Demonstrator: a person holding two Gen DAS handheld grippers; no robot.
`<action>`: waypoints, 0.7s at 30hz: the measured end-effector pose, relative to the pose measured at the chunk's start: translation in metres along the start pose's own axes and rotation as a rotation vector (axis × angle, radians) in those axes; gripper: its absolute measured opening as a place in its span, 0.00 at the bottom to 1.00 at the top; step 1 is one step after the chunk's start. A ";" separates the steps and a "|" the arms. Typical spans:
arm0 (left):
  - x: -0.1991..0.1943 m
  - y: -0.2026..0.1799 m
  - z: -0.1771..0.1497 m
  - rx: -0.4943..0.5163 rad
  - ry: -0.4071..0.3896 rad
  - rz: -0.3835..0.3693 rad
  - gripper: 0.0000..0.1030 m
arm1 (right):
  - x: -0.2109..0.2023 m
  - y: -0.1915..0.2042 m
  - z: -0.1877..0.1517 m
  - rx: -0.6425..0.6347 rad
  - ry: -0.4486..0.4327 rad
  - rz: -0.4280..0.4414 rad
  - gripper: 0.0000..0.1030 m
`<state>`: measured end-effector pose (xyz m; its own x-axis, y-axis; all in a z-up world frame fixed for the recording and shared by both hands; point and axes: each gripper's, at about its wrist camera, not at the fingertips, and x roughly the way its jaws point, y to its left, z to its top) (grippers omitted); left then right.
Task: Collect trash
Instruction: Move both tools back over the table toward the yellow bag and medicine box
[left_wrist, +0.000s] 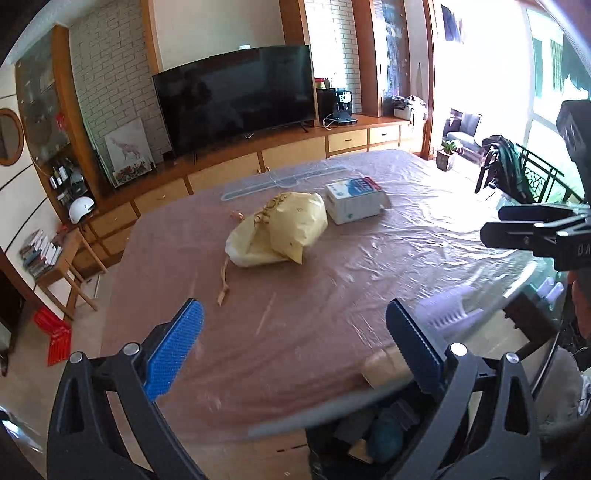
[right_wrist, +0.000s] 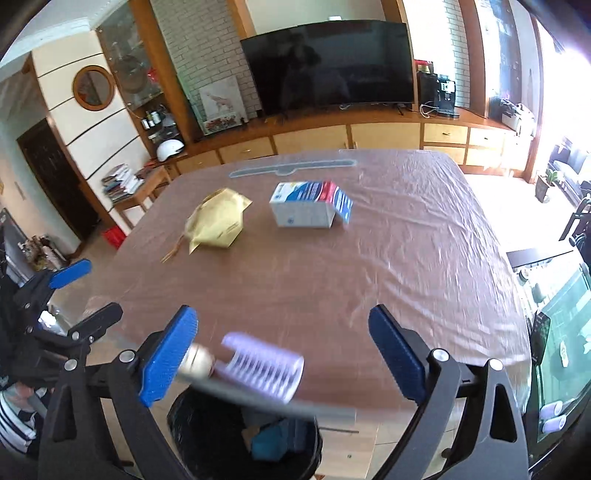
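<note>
In the left wrist view, the left gripper (left_wrist: 295, 339) is seen spread wide above the near edge of a table (left_wrist: 369, 266) covered in clear plastic sheeting, with nothing between its blue pads. A crumpled yellow paper bag (left_wrist: 280, 232) lies well beyond the fingertips near the table's middle, and a white and blue carton (left_wrist: 354, 201) rests just beside it on the far right. A blurred pale ridged item (left_wrist: 448, 312) is caught below the right finger, over a black bin (left_wrist: 369, 435) whose contents are partly hidden by the gripper's frame; the item's exact form cannot be made out. The right gripper (left_wrist: 517, 225) is cut off at the picture's right edge. In the right wrist view, the right gripper (right_wrist: 282, 347) is likewise shown wide open and holding nothing. The same pale ridged item (right_wrist: 262, 365), smeared by motion, is pictured between the fingers but apart from both pads, directly above the bin (right_wrist: 207, 435) standing against the table's near edge. The yellow bag (right_wrist: 219, 218) and carton (right_wrist: 310, 208) are seen far ahead on the table (right_wrist: 406, 258), side by side but apart. The left gripper (right_wrist: 70, 291) appears at the left margin, partly out of frame.
</note>
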<state>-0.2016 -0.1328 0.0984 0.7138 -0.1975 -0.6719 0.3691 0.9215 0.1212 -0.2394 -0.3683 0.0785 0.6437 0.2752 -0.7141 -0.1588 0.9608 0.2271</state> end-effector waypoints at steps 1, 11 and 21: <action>0.010 0.000 0.004 0.011 0.008 0.003 0.97 | 0.009 0.000 0.008 0.007 0.006 -0.015 0.90; 0.089 -0.005 0.029 0.150 0.066 0.026 0.97 | 0.096 -0.003 0.065 0.094 0.064 -0.104 0.90; 0.132 0.001 0.044 0.261 0.071 -0.006 0.97 | 0.156 0.008 0.095 0.056 0.081 -0.170 0.90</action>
<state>-0.0807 -0.1723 0.0424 0.6709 -0.1703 -0.7218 0.5207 0.8012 0.2949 -0.0697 -0.3210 0.0318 0.5948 0.1132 -0.7959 -0.0097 0.9910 0.1337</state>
